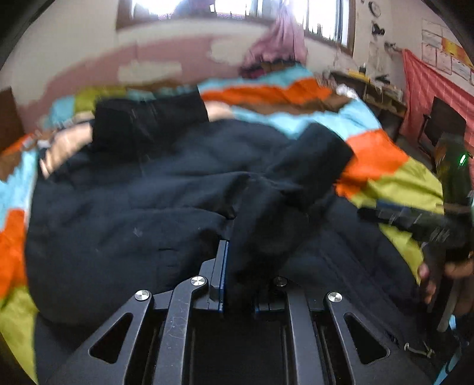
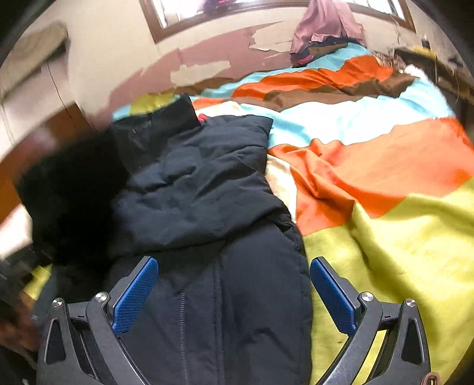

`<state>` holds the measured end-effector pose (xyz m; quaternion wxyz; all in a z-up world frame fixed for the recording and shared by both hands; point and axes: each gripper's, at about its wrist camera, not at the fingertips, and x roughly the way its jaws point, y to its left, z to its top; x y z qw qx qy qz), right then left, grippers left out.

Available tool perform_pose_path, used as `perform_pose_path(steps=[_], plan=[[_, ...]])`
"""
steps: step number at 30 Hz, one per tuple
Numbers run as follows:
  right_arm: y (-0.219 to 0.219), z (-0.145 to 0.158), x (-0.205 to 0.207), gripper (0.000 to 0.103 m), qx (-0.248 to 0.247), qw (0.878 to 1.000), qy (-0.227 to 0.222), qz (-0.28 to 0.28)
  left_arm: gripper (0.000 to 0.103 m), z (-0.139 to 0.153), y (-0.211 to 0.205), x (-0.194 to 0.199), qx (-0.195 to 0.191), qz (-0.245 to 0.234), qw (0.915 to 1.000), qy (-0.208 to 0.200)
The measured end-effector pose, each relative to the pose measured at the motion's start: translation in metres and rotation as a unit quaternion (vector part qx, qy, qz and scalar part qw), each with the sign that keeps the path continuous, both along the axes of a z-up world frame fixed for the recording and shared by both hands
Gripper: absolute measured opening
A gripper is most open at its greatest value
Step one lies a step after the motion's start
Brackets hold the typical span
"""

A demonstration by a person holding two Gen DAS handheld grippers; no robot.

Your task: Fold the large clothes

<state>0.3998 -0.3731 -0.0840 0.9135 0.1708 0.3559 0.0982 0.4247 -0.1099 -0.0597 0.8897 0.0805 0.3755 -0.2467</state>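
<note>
A dark jacket [image 2: 213, 207] lay on a striped bedspread [image 2: 385, 165], its collar toward the wall. The left gripper [image 1: 240, 266] was clamped on a fold of the jacket, likely a sleeve, with cloth bunched between its jaws. The right gripper [image 2: 234, 296] stood with its jaws spread wide above the jacket's lower part, holding nothing. Pink cloth [image 2: 326, 26] hung near the window.

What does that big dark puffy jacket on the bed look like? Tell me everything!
The dark navy puffy jacket looks quilted and padded, with a stitched front seam and a raised collar. It lies rumpled on the colourful striped bedspread. The left gripper is shut on a bunched fold of it; the right gripper is open, its blue pads on either side of it.
</note>
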Motion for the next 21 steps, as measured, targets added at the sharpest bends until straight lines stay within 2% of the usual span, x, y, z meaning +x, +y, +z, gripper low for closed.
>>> perform_pose_path(steps=[2,3,5,7,10,13,15,17,19,21], plan=[[-0.003,0.0,0.0,0.103,0.043,0.999,-0.006,0.018,0.012,-0.003,0.001,-0.001,0.01,-0.007,0.9998,0.014],[-0.003,0.0,0.001,0.103,0.06,0.998,-0.004,0.025,0.016,-0.004,0.002,0.001,0.008,-0.012,0.9997,0.02],[0.001,0.0,0.005,0.103,0.086,0.995,0.012,0.038,0.03,-0.003,0.005,-0.001,-0.015,-0.027,0.9992,0.027],[0.011,0.0,0.007,0.103,0.105,0.992,0.024,0.066,0.049,-0.004,0.007,-0.006,-0.043,-0.049,0.9973,0.033],[0.023,-0.002,0.004,0.103,0.14,0.985,0.021,0.095,0.057,-0.006,0.003,-0.011,-0.07,-0.068,0.9942,0.044],[0.027,-0.012,0.007,0.103,0.198,0.974,0.039,0.103,0.057,-0.004,0.012,-0.021,-0.102,-0.07,0.9904,0.062],[0.025,-0.019,0.01,0.103,0.233,0.966,0.05,0.099,0.057,0.0,0.024,-0.025,-0.118,-0.051,0.9893,0.068],[0.024,-0.021,0.01,0.103,0.246,0.963,0.057,0.093,0.06,0.005,0.037,-0.029,-0.13,-0.02,0.9884,0.075],[0.028,-0.022,0.011,0.103,0.233,0.966,0.07,0.083,0.07,0.011,0.054,-0.038,-0.141,0.016,0.9868,0.078],[0.036,-0.022,0.014,0.096,0.214,0.97,0.082,0.085,0.072,0.017,0.074,-0.04,-0.144,0.057,0.985,0.077]])
